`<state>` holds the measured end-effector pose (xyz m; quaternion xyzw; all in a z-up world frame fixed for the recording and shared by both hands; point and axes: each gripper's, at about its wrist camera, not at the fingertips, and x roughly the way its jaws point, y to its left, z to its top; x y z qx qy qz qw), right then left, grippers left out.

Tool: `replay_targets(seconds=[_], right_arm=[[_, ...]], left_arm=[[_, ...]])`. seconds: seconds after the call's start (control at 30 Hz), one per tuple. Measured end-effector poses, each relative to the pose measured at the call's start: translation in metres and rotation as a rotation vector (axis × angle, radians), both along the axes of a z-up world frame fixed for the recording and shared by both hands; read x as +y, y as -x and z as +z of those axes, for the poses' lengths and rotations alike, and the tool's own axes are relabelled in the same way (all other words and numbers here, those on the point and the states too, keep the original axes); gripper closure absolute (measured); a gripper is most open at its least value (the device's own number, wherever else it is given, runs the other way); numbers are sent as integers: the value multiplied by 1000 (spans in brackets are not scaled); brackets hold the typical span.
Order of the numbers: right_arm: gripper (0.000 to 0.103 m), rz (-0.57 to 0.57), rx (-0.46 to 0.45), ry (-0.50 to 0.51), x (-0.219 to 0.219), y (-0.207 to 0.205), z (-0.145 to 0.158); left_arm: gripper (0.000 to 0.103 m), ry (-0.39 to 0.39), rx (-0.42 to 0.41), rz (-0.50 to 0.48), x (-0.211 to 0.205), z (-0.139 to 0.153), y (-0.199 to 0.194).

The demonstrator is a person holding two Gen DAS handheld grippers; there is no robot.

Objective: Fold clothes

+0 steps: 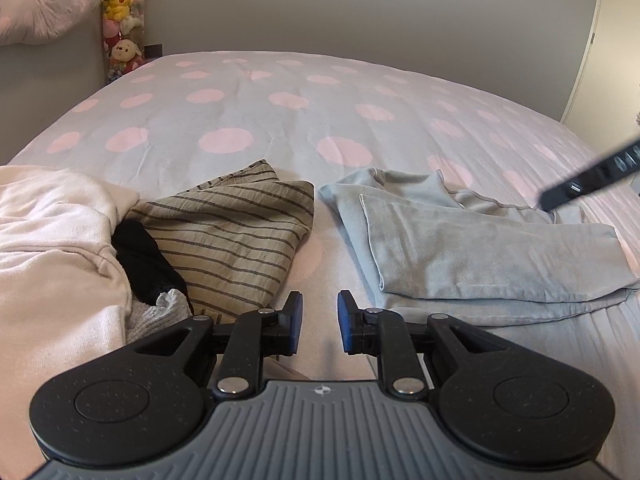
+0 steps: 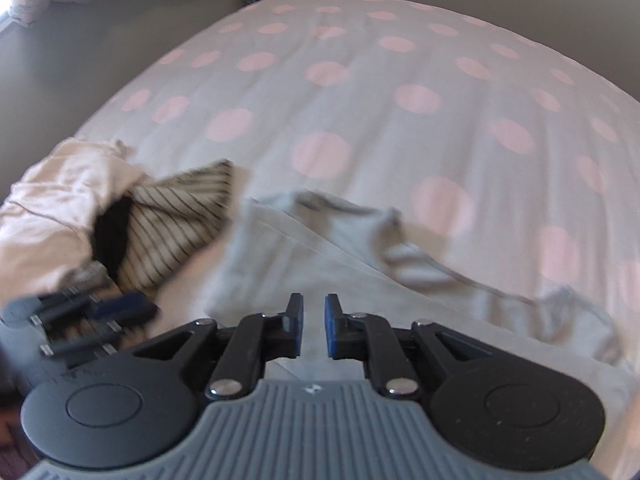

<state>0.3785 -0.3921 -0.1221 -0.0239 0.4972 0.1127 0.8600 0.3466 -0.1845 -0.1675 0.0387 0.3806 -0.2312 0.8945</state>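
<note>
Left gripper (image 1: 319,322) fingers apart, empty | right gripper (image 2: 313,326) narrow gap, empty | grey garment (image 1: 472,256) folded on bed (image 1: 280,120)

On the bed (image 1: 304,92), a folded garment (image 1: 480,252) lies right of a striped cloth (image 1: 232,232), with a heaped pile (image 1: 52,240) farther left.
</note>
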Motion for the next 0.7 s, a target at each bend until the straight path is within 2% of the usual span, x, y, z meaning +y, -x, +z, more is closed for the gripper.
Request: replay_targets(seconds=[0.13, 0.2, 0.27, 0.47, 0.57, 0.7], right_arm=[[88, -68, 9, 84, -59, 32, -5], [85, -102, 13, 125, -88, 48, -8], [77, -136, 18, 167, -117, 64, -11], [76, -213, 60, 282, -178, 111, -37], [76, -178, 70, 347, -189, 120, -56], [76, -48, 33, 426, -184, 118, -68]], left_arm=[[86, -13, -3, -3, -2, 0, 1], [86, -25, 2, 0, -4, -2, 0], [86, -36, 7, 3, -5, -4, 0], [86, -64, 12, -6, -10, -9, 1], [86, -85, 13, -19, -14, -12, 3], [86, -118, 6, -34, -20, -15, 4]])
